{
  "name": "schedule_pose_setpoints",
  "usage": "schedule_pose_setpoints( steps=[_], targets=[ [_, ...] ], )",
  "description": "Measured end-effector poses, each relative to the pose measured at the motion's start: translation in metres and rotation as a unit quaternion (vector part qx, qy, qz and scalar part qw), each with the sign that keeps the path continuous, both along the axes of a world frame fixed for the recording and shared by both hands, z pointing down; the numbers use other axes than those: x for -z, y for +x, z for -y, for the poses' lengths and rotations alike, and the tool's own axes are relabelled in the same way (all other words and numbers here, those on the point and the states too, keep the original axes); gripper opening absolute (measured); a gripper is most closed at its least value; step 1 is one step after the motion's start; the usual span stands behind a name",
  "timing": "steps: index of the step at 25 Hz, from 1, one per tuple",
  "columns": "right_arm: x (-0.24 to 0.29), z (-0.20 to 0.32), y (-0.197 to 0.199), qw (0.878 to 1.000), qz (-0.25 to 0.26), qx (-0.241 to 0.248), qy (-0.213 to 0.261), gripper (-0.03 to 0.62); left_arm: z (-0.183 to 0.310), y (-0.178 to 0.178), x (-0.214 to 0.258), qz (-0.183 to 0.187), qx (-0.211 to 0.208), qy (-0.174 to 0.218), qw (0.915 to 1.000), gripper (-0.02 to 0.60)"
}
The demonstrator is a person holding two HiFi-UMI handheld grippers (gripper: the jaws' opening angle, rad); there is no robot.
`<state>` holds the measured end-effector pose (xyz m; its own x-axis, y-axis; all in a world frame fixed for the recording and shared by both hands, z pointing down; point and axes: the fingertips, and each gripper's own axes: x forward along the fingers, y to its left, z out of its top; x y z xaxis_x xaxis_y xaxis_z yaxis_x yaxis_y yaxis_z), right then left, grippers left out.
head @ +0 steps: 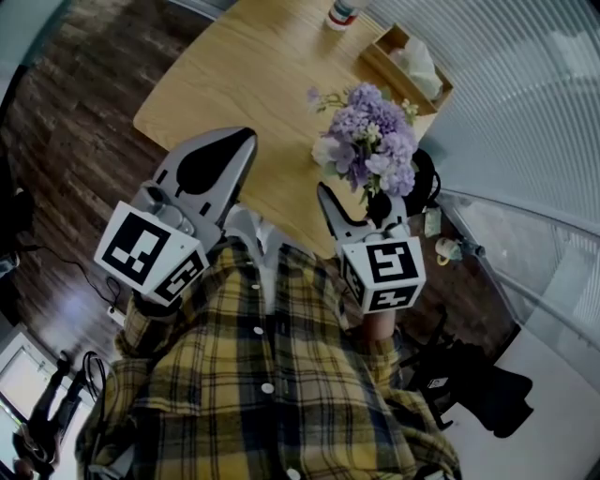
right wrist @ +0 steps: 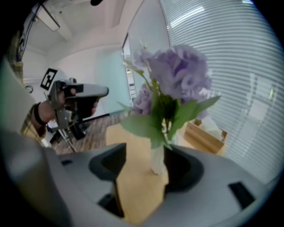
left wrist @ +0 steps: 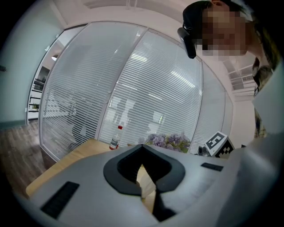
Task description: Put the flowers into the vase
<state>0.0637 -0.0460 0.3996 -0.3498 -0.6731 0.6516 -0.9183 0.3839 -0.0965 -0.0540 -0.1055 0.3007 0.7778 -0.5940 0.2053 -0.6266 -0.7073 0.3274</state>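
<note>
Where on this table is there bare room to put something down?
The left half of the table is bare wood, from the bottle down to the left gripper. The right side is crowded: the box at the far corner, with the flowers and the right gripper below it.

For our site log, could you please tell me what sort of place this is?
Probably an office meeting room: glass partition walls with white horizontal blinds, a light wooden table and dark wood-plank flooring.
</note>
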Motion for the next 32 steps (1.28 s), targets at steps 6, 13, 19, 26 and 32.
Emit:
schedule_pose_setpoints(
  steps=[6, 13, 19, 26, 32],
  targets=[
    [-0.009, -0.007, 0.005, 1.0, 0.008, -0.014, -0.015, 0.265, -0.002, 0.003, 0.001, -0.001, -0.007, 0.002, 1.0, 0.008],
    [-0.007, -0.014, 0.016, 0.999, 0.015, -0.04, -0.012, 0.265, -0.003, 0.014, 0.006, -0.003, -0.024, 0.007, 0.9997, 0.008],
    [0.005, -0.02, 0.04, 0.997, 0.016, -0.076, 0.005, 0.264, -0.002, 0.033, 0.013, -0.008, -0.05, 0.017, 0.9985, 0.008],
    [0.035, -0.025, 0.062, 0.994, -0.013, -0.088, 0.059, 0.264, -0.003, 0.059, 0.029, -0.021, -0.082, 0.037, 0.9957, 0.008],
    [0.071, -0.022, 0.075, 0.988, -0.019, -0.102, 0.111, 0.247, -0.002, 0.073, 0.046, -0.031, -0.099, 0.053, 0.9932, 0.009]
  ],
)
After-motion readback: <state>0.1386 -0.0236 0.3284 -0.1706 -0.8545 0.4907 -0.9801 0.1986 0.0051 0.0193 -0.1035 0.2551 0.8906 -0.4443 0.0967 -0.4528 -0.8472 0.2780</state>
